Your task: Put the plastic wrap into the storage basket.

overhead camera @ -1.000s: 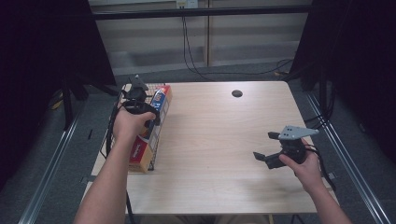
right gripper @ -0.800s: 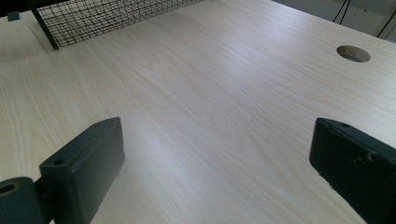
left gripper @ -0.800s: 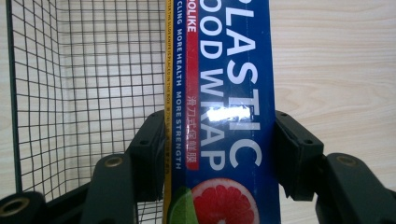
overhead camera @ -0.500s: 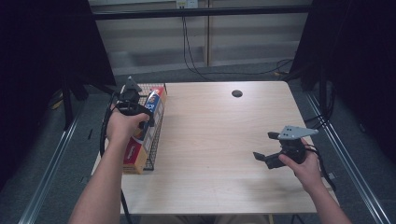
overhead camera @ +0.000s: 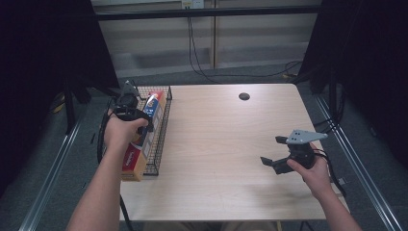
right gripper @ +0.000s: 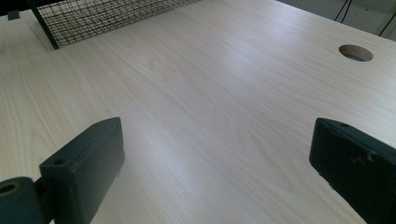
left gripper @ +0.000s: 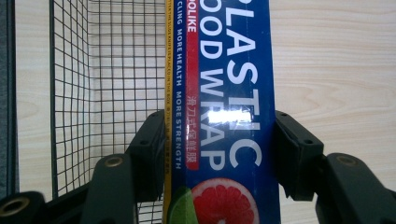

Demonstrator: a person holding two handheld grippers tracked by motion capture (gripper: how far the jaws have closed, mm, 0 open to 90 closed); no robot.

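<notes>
Item: plastic wrap box (left gripper: 224,116), over wire basket (overhead camera: 159,139) at tabletop (overhead camera: 231,144) left edge. You are pinching it with left tool (left gripper: 219,140); keep it level. Right tool (right gripper: 219,158) is hanging spread.

Setting: a lab or recording studio, probably. Evidence: pale wood table (overhead camera: 231,144) with a round cable hole (overhead camera: 244,96) near its far edge; black curtains (overhead camera: 48,57) hung to both sides; metal floor rails (overhead camera: 358,163) running along the table's left and right edges; loose cables (overhead camera: 202,53) trailing down the plain back wall.
</notes>
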